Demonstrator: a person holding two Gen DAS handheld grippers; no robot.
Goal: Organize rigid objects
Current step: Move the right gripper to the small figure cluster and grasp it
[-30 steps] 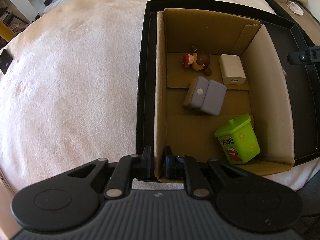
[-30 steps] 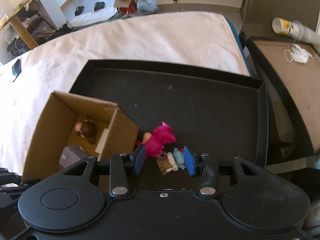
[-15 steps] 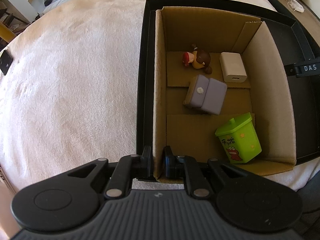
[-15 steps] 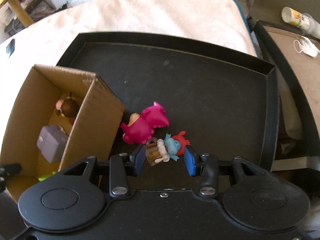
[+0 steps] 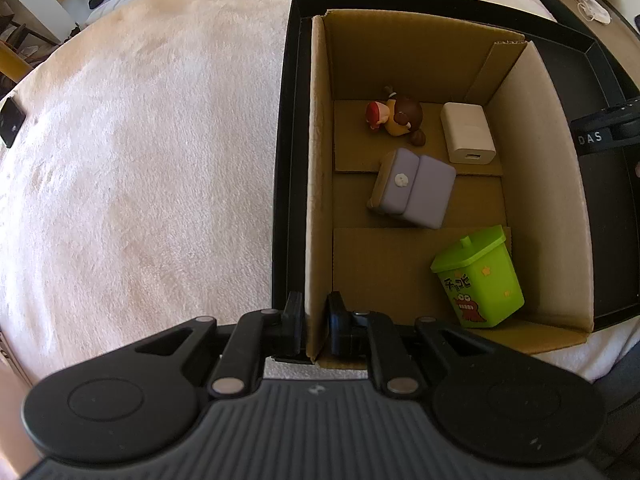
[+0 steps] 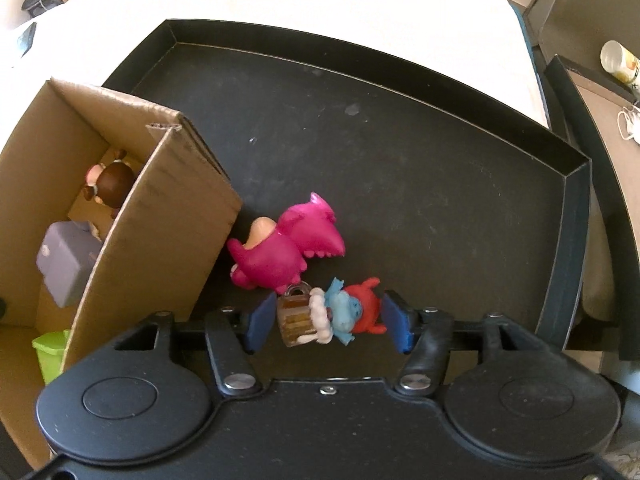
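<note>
My left gripper (image 5: 316, 328) is shut on the near left wall of the cardboard box (image 5: 318, 160). Inside the box lie a brown-haired figurine (image 5: 396, 116), a white charger (image 5: 468, 132), a lilac toy sofa (image 5: 412, 188) and a green toy bin (image 5: 480, 280). In the right wrist view, my right gripper (image 6: 326, 320) points down at the black tray (image 6: 400, 140) with its jaws opening. A small blue-and-red figurine with a mug (image 6: 344, 312) lies between them, with a gap at the right pad. A pink dinosaur figurine (image 6: 288, 252) lies just beyond, against the box (image 6: 160, 220).
The tray rests on a white fleece blanket (image 5: 140, 160). To the right stands a second dark tray with a paper cup (image 6: 618, 60) and a face mask (image 6: 632, 124). Part of the right gripper's body (image 5: 604, 132) shows at the left wrist view's right edge.
My right gripper has sunk closer to the tray and its jaws have spread wider around the blue-and-red figurine. The left gripper and the box have stayed put.
</note>
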